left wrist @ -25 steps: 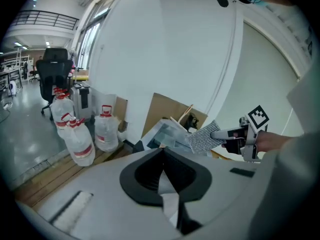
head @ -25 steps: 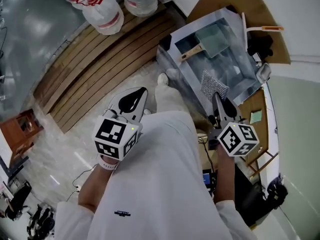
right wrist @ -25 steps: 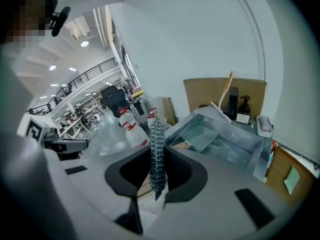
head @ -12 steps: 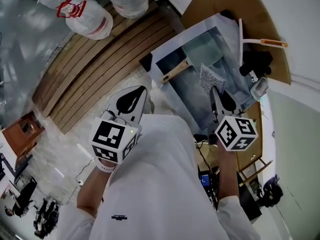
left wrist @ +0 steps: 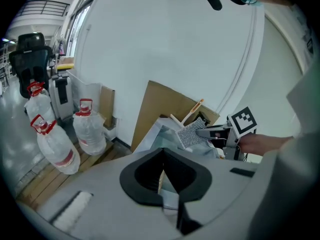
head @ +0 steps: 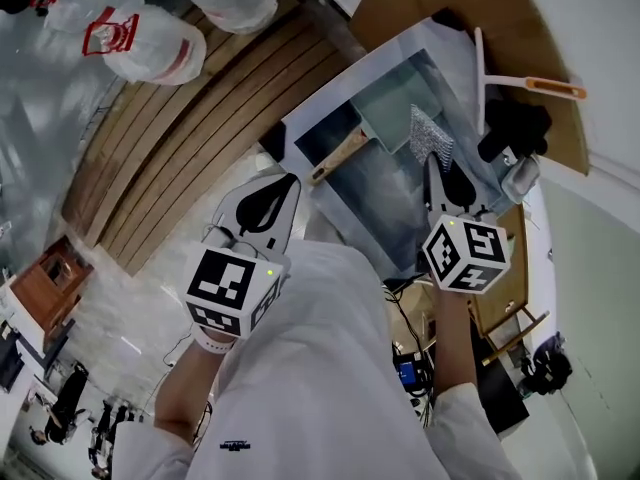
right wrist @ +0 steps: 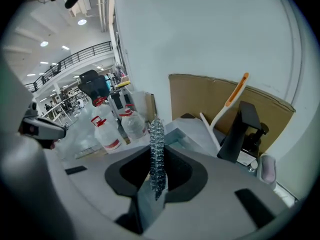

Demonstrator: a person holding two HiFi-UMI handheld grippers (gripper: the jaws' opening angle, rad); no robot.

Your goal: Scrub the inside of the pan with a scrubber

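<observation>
right tool (head: pixel 438 168) clamping scrubber (head: pixel 428 136), near pan (head: pixel 385 98)

Seen from the head view, a platform of wooden slats (head: pixel 190 118) runs from 9 o'clock up toward 12 o'clock. Clear water bottles (head: pixel 130 38) stand on it at 11 o'clock, and a small brown wooden cabinet (head: pixel 45 288) sits on pale marbled floor (head: pixel 110 298) at 8 o'clock. A cardboard sheet (head: pixel 420 8) leans on the white wall (head: pixel 600 28) at 1 o'clock. In the right gripper view, round ceiling lights (right wrist: pixel 82 21) glow at 11 o'clock above a railed balcony (right wrist: pixel 85 54).
</observation>
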